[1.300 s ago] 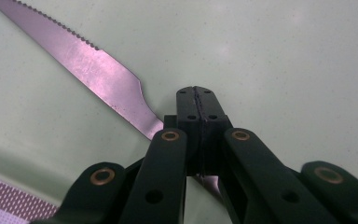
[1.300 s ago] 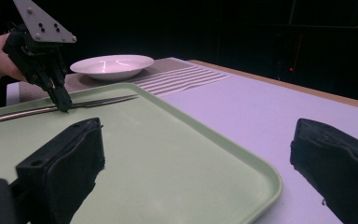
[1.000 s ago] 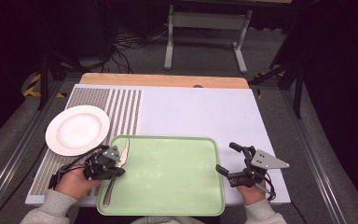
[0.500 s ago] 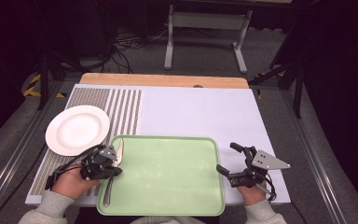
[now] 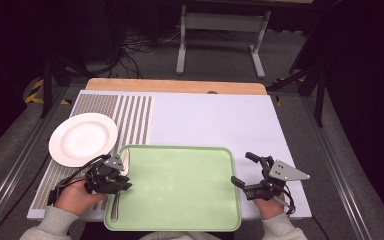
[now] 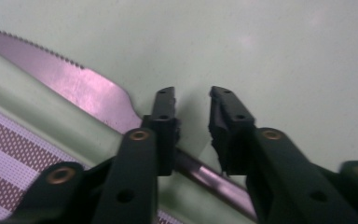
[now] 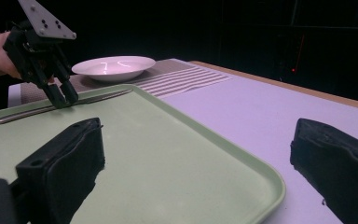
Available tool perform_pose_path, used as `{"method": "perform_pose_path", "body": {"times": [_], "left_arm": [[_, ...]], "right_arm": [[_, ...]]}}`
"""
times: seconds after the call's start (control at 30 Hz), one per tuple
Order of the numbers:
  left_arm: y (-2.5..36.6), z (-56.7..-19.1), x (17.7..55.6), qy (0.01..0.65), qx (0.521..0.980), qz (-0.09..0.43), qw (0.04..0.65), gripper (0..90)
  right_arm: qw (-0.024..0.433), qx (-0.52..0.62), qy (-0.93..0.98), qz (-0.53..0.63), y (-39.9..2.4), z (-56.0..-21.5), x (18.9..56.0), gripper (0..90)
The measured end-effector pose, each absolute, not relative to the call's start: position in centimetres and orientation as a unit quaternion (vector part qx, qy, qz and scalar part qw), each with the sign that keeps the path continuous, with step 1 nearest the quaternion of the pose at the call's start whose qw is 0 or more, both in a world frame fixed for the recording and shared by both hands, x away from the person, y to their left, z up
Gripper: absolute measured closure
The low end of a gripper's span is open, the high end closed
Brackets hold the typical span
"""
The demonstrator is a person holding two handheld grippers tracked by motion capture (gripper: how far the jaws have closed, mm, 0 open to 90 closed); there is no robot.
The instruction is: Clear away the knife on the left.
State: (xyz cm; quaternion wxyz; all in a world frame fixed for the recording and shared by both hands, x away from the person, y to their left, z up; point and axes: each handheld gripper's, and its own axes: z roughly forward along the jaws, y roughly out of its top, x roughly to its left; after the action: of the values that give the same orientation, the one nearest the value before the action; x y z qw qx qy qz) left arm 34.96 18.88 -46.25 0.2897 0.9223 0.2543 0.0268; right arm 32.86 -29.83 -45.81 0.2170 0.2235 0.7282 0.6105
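A silver knife (image 5: 115, 201) with a serrated blade (image 6: 74, 86) lies along the left edge of the green tray (image 5: 180, 190). My left gripper (image 5: 124, 179) is right over the knife near where blade meets handle. Its jaws have just been opening. They now stand a little apart (image 6: 192, 93), with the knife running under them and no pad pressing on it. The right gripper view shows that left gripper (image 7: 65, 100) tip-down on the knife (image 7: 93, 99). My right gripper (image 5: 240, 168) rests open and empty by the tray's right edge, jaws wide (image 7: 196, 128).
A white plate (image 5: 82, 138) sits on the striped placemat (image 5: 135, 117) beyond the tray's left corner. The tray lies on a white mat (image 5: 215, 120) over a wooden table. Stands and cables are on the floor beyond the table.
My left gripper's jaws have parted slightly from the knife, which stays on the tray's left edge. Neither hand has shifted.
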Motion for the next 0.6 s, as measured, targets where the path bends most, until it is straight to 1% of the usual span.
{"method": "perform_pose_path", "body": {"times": [0.03,0.07,0.1,0.13,0.17,0.2,0.3,0.4,0.5,0.6], "left_arm": [[19.0,-45.9,34.8,0.251,0.917,0.028,0.308,63.0],[19.1,-45.7,34.7,0.245,0.916,0.033,0.317,47.4],[19.3,-45.1,34.5,0.236,0.909,0.049,0.338,41.6],[19.3,-45.1,34.5,0.236,0.909,0.049,0.338,36.0],[19.6,-44.5,34.2,0.234,0.902,0.058,0.358,36.0],[19.7,-44.3,34.1,0.233,0.9,0.061,0.364,26.9],[20.3,-43.9,33.7,0.23,0.89,0.067,0.389,19.4],[21.3,-43.6,33.2,0.23,0.871,0.081,0.426,9.5],[22.3,-43.5,32.7,0.233,0.847,0.098,0.468,5.1],[23.7,-43.7,32.2,0.231,0.822,0.106,0.51,3.7]], "right_arm": [[0.217,0.224,0.728,0.61,-29.8,-45.8,32.9,3.1],[0.217,0.224,0.729,0.61,-29.8,-45.8,32.9,3.1],[0.217,0.224,0.728,0.61,-29.8,-45.8,32.9,3.1],[0.217,0.224,0.728,0.61,-29.8,-45.8,32.9,3.1],[0.216,0.224,0.728,0.611,-29.7,-45.8,33.0,3.1],[0.215,0.223,0.73,0.61,-29.7,-45.8,33.0,3.1],[0.215,0.22,0.729,0.611,-29.7,-45.8,32.9,3.1],[0.217,0.22,0.729,0.611,-29.7,-45.7,32.8,3.1],[0.218,0.22,0.729,0.611,-29.7,-45.7,32.7,3.1],[0.217,0.22,0.728,0.612,-29.7,-45.7,32.7,3.1]]}}
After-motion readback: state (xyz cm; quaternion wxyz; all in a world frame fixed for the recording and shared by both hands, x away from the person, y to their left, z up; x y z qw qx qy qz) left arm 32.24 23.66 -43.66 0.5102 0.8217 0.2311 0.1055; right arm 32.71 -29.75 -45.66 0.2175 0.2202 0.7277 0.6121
